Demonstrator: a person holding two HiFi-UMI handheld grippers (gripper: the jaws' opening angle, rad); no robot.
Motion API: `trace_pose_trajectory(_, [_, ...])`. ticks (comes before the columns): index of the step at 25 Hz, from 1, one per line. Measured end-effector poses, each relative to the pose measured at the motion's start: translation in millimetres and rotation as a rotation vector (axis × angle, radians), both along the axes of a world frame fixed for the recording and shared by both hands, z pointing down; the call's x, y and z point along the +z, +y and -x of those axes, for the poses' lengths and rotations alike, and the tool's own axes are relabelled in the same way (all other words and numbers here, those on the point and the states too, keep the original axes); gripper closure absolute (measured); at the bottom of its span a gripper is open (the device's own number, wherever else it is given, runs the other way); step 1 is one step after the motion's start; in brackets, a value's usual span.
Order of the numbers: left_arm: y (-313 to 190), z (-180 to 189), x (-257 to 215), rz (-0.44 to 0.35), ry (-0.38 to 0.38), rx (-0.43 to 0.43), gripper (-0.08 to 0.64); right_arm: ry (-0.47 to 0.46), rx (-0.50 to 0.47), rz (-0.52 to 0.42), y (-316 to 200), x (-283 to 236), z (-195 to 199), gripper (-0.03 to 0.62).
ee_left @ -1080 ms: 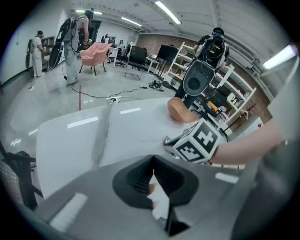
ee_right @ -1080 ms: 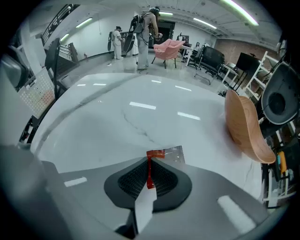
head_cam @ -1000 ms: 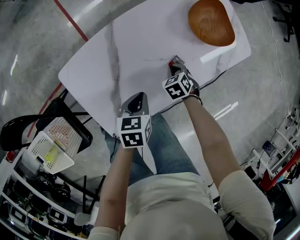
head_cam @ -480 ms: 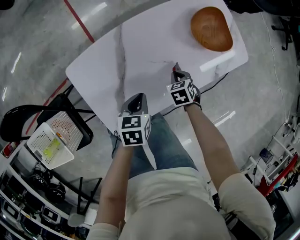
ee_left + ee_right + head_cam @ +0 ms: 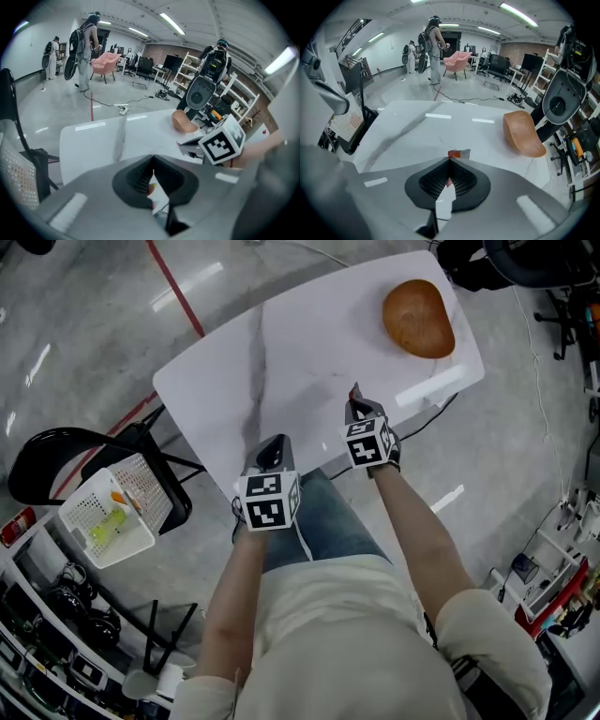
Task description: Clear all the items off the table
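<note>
A white marble table point(image 5: 309, 343) carries a wooden bowl point(image 5: 418, 318) at its far right corner. My right gripper point(image 5: 354, 395) hangs above the table's near edge, shut on a small red and silver wrapper point(image 5: 459, 153) that sticks out past its tips. The bowl point(image 5: 522, 133) lies ahead and to the right of it. My left gripper point(image 5: 272, 448) is over the table's near edge, to the left of the right one, jaws shut. A small white scrap with red and green marks point(image 5: 151, 188) shows between its pads. The right gripper's marker cube point(image 5: 220, 143) and the bowl point(image 5: 183, 122) appear ahead of it.
A white mesh basket point(image 5: 114, 512) holding a few small items sits on a black chair point(image 5: 56, 460) to the left of the table. Shelves with gear line the lower left and right. A red line point(image 5: 173, 287) runs across the floor; people stand far off point(image 5: 433, 47).
Both grippers have risen off the table surface, the right one carrying the wrapper. The head view has drawn back, so the table looks smaller and farther.
</note>
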State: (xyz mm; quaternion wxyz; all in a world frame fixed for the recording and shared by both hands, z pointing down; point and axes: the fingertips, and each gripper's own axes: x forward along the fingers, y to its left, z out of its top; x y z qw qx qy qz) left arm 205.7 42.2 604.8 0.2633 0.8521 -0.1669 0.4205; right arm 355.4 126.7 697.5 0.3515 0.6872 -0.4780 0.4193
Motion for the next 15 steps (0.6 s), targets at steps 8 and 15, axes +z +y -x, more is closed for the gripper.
trace_pose_trajectory(8, [-9,27,-32,-0.031,0.017,-0.022,0.552,0.024,-0.025,-0.050,-6,-56,28,0.594])
trace_pose_trajectory(15, [-14,46,-57,-0.048,0.027,-0.035,0.552,0.035,-0.038,-0.089,-11,-100,50,0.594])
